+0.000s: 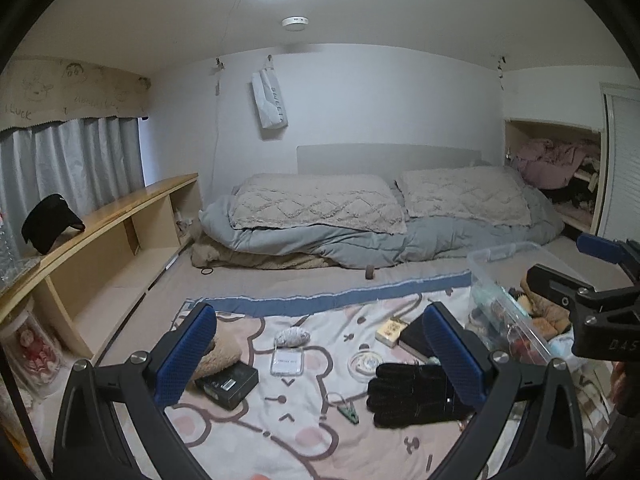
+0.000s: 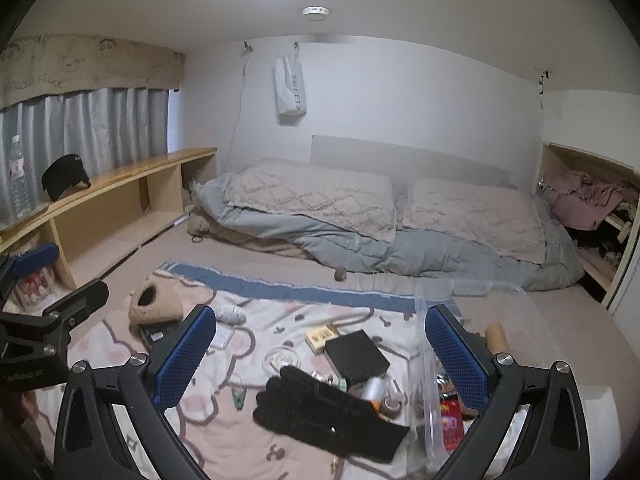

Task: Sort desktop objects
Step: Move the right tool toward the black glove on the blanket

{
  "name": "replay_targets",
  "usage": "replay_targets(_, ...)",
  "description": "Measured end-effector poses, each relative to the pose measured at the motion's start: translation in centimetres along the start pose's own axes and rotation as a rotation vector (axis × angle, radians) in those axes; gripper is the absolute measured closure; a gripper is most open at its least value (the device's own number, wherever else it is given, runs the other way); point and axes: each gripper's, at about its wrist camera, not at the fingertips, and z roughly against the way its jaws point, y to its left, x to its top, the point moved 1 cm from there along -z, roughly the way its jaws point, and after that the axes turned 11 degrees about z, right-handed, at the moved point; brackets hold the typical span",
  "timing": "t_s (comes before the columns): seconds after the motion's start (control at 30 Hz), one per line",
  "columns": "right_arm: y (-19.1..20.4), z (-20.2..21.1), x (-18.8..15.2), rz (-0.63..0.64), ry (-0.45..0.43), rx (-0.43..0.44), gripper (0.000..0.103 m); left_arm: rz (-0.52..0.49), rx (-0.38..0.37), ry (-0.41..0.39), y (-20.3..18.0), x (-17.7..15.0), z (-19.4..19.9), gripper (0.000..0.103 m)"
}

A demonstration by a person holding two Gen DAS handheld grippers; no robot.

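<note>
Loose objects lie on a pink bear-print blanket (image 1: 280, 432): a black glove (image 1: 412, 394), a black box (image 1: 230, 384), a fuzzy tan slipper (image 2: 156, 304), a clear card holder (image 1: 285, 361), a green clip (image 1: 349, 412), a tape roll (image 1: 365, 361), a dark book (image 2: 356, 356) and a small yellow box (image 2: 320, 336). A clear plastic bin (image 1: 508, 312) at the right holds several items. My left gripper (image 1: 320, 356) is open and empty above the blanket. My right gripper (image 2: 320, 356) is open and empty above the glove (image 2: 324, 414).
A folded grey duvet with two pillows (image 1: 320, 208) lies behind the blanket. A wooden shelf (image 1: 104, 220) runs along the left wall with a black cap (image 1: 50, 222) and a water bottle (image 2: 18, 176). A closet nook (image 1: 560, 168) holds clothes.
</note>
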Motion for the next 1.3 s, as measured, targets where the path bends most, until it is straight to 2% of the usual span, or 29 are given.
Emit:
replay_targets(0.2, -0.9, -3.6, -2.0, -0.051, 0.035, 0.001, 0.0, 0.072, 0.005, 0.017, 2.0, -1.1, -3.7, 0.0)
replay_targets(0.4, -1.4, -7.0, -4.4, -0.098, 0.071, 0.052, 0.0, 0.105, 0.017, 0.061, 3.2, -2.0, -6.8, 0.0)
replay_targets(0.5, -1.3, -8.8, -5.2, -0.109, 0.119, 0.078, 0.0, 0.094, 0.025, 0.078, 3.0, -2.5, -8.0, 0.0)
replay_targets(0.6, -0.8, -10.8, -6.1, -0.097, 0.204, 0.08, 0.0, 0.077, 0.046, 0.099, 2.8, -3.2, -9.2, 0.0)
replay_targets(0.87, 0.5, -14.9, -8.9, -0.021, 0.343, 0.066, 0.0, 0.075, 0.064, 0.236, 2.5, -6.0, -13.0, 0.0)
replay_targets(1.03, 0.8, -16.8, -9.8, -0.039, 0.424, 0.142, 0.0, 0.071, 0.091, 0.285, 2.7, -7.6, -15.2, 0.0)
replay_targets(1.3, 1.7, -17.9, -11.0, 0.005, 0.462, 0.158, 0.0, 0.091, 0.135, 0.406, 3.4, -11.5, -19.6, 0.0)
